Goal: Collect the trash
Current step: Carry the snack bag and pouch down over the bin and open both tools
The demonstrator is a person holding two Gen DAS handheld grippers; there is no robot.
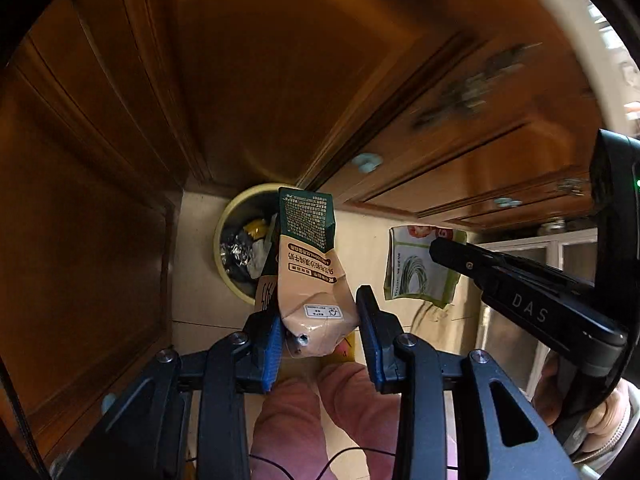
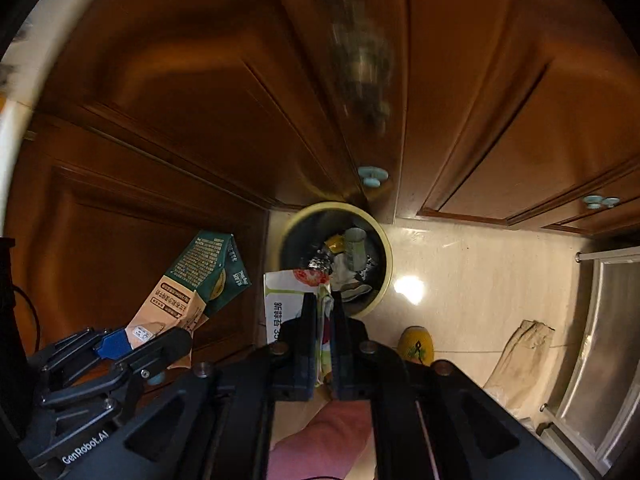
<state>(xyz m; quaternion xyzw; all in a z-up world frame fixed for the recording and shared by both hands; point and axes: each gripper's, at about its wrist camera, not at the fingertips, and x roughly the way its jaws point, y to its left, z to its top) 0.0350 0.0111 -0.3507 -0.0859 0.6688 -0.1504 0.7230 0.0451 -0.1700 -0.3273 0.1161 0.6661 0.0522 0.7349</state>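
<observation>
My left gripper [image 1: 320,320] is shut on a crumpled beige and green milk carton [image 1: 310,272], held above the floor in front of a round yellow-rimmed trash bin [image 1: 224,240] that holds foil and other rubbish. The carton [image 2: 192,288] and the left gripper [image 2: 132,340] also show at the left of the right wrist view. My right gripper [image 2: 325,308] is shut on a white and green plastic food bag [image 2: 282,296], just short of the bin [image 2: 386,280]. The bag [image 1: 416,268] and the right gripper [image 1: 444,250] show at the right of the left wrist view.
Brown wooden cabinet doors [image 2: 200,120] with pale blue knobs [image 2: 372,176] stand behind the bin. The floor [image 2: 480,272] is pale tile. A yellow slipper [image 2: 416,346] and a beige trouser leg [image 2: 520,356] are at the right, beside a steel appliance [image 2: 600,340].
</observation>
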